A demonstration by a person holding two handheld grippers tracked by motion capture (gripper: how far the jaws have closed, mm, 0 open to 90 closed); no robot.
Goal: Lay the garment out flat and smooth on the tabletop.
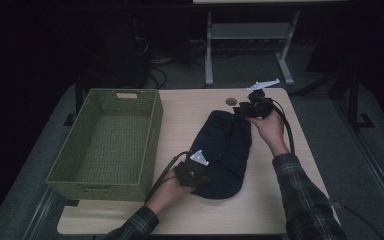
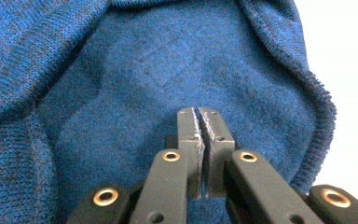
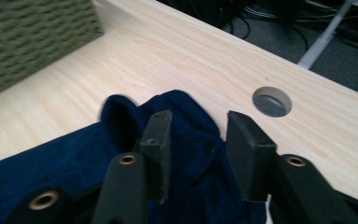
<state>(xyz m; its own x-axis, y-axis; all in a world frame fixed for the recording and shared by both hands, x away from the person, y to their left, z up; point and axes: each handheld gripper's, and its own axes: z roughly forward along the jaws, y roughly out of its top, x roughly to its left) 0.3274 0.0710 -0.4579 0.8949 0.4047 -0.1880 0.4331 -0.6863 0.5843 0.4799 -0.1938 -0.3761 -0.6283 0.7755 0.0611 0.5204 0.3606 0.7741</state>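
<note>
On the table (image 1: pixel 280 165) a blue sweater (image 1: pixel 225 155) lies under both grippers, left gripper (image 2: pixel 203 122) pressed together pinching nothing, right gripper (image 3: pixel 199 144) spread, so lifting now could leave it behind.

On the table (image 1: pixel 275 200) a garment (image 1: pixel 225 155) lies a little right of the middle, stretching from near the far edge towards the near edge. A basket (image 1: pixel 105 145) sits along the left edge, just beside the garment. A cable hole (image 1: pixel 231 102) is in the tabletop near the far edge, just behind the garment. The left gripper (image 1: pixel 196 175) is at the garment's near left end, the right gripper (image 1: pixel 245 109) at its far right end.
</note>
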